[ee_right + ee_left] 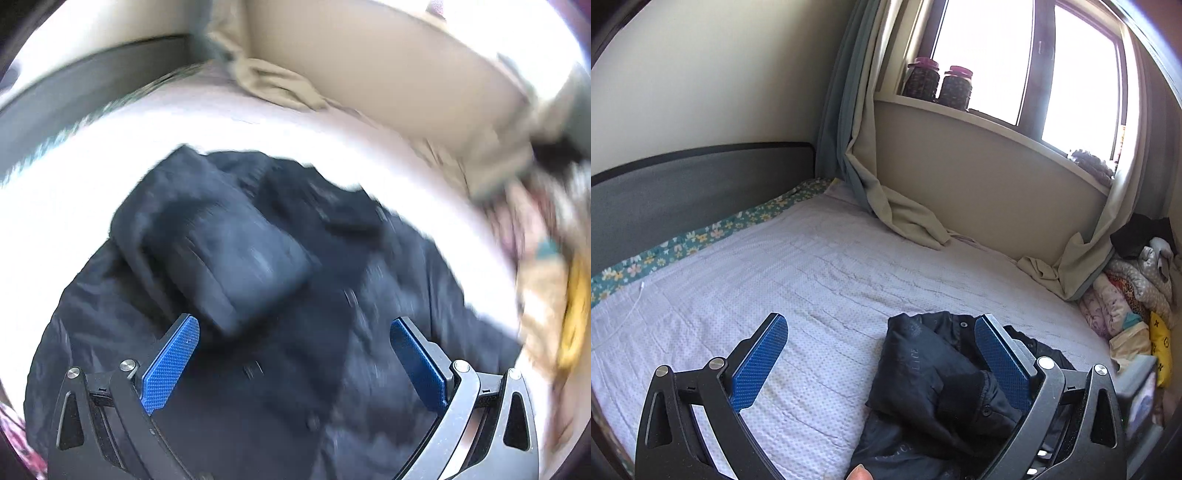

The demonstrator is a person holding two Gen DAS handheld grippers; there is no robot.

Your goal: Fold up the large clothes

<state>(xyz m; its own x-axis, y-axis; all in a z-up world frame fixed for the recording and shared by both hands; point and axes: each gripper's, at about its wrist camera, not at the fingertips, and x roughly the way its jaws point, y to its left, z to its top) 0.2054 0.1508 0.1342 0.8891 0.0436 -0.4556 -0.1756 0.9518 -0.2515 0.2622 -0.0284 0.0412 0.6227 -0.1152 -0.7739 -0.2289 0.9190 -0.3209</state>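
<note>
We hover both grippers over the jacket (258,295), not gripping yet.
It lies bunched near the bed's (812,258) front edge; left gripper (881,354) and right gripper (295,350) gape empty, seeking an edge.

My pads (761,363) were blue with a fine cross-hatch. The jacket (934,384) was black. The bedspread (798,266) was pale lilac, dotted. Beside the bedspread, the sheet edge (701,238) was teal with yellow-white flowers. The headboard (683,184) was dark grey.

Left tongs (881,354) spread wide above bed (820,266), black jacket (934,391) crumpled near right pad
</note>
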